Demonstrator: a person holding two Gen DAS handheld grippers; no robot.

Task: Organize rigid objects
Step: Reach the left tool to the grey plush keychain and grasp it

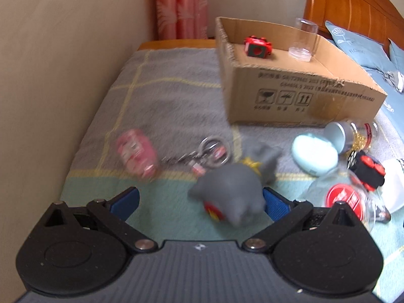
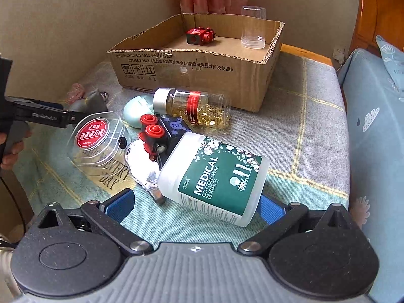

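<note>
A: Report the near field, left side.

B: My left gripper (image 1: 200,202) has its jaws spread wide. A grey rubber toy (image 1: 231,192) lies on the blanket (image 1: 156,106) between the blue pads, close against the right pad (image 1: 274,204); whether they touch I cannot tell. The view is blurred.

A: Right side?

B: My right gripper (image 2: 197,205) is also spread wide. The cotton swab jar (image 2: 214,176) lies on its side between the fingers, its base against the right pad (image 2: 269,208), not clamped.

A: Mid field?

B: Beyond the jar: a black block with red buttons (image 2: 156,133), a clear round container with a red label (image 2: 97,139), a pale blue oval case (image 2: 136,111) and a bottle of gold capsules (image 2: 194,107) on its side. Left of the toy, a pink keychain (image 1: 136,154).

A: Far field?

B: The cardboard box (image 2: 192,73) sits open on the blanket. Inside are a red cube toy (image 2: 200,35) and an upright clear cup (image 2: 252,27), well apart.
</note>
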